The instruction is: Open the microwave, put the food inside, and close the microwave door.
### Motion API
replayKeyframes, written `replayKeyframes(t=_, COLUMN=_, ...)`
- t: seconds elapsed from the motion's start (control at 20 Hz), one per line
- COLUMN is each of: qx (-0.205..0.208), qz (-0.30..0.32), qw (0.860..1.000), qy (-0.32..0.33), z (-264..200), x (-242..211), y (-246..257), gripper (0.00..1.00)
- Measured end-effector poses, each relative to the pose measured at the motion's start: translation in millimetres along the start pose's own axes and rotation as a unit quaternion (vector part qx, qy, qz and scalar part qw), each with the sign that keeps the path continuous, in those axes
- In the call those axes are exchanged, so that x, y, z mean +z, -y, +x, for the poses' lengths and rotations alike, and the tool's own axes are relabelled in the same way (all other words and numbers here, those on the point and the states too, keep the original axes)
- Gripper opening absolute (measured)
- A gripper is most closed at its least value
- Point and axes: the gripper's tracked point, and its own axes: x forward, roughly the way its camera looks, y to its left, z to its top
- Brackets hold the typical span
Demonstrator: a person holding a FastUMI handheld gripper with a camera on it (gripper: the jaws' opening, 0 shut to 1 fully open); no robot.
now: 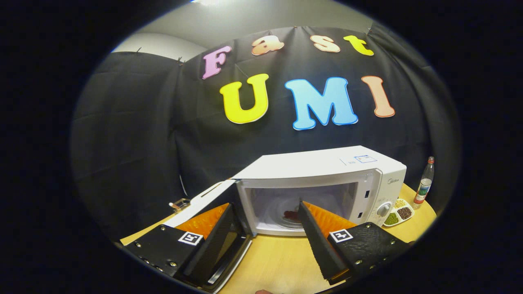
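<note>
A small brand mark is sitting on the microwave (327, 179) above its dial, too small to read surely. Two stickers on its top are showing unreadable print, as is the bottle (425, 181) label. The gripper (265, 206), fingers standing spread apart, is carrying two square black-and-white markers.

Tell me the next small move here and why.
Probably swing the claw left behind the open microwave door and push it shut. The food already sits inside the microwave, the fingers are spread and hold nothing, and the door stands wide open.
</note>
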Motion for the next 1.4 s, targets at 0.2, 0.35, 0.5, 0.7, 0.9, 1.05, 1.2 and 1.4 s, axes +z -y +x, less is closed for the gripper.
replayKeyframes(t=0.2, qx=0.051, qz=0.000, qw=0.999, qy=0.011, z=-30.8, x=8.3, y=-53.1, gripper=0.97)
replayKeyframes(t=0.35, qx=0.088, qz=-0.010, qw=0.996, qy=0.011, z=-51.1, x=3.4, y=-94.2, gripper=0.97)
replayKeyframes(t=0.5, qx=0.128, qz=-0.012, qw=0.992, qy=0.003, z=-69.2, x=-8.4, y=-135.6, gripper=0.97)
replayKeyframes(t=0.7, qx=0.183, qz=-0.028, qw=0.983, qy=-0.007, z=-93.8, x=-27.4, y=-186.9, gripper=0.97)
replayKeyframes(t=0.9, qx=0.228, qz=-0.039, qw=0.972, qy=-0.042, z=-110.3, x=-63.0, y=-229.3, gripper=0.93)
replayKeyframes(t=1.05, qx=0.236, qz=-0.064, qw=0.967, qy=-0.073, z=-115.7, x=-93.3, y=-237.2, gripper=0.57)
replayKeyframes(t=1.2, qx=0.233, qz=-0.046, qw=0.965, qy=-0.109, z=-110.8, x=-122.2, y=-236.4, gripper=0.17)
replayKeyframes(t=1.4, qx=0.207, qz=-0.042, qw=0.970, qy=-0.123, z=-97.8, x=-130.4, y=-211.1, gripper=0.05)
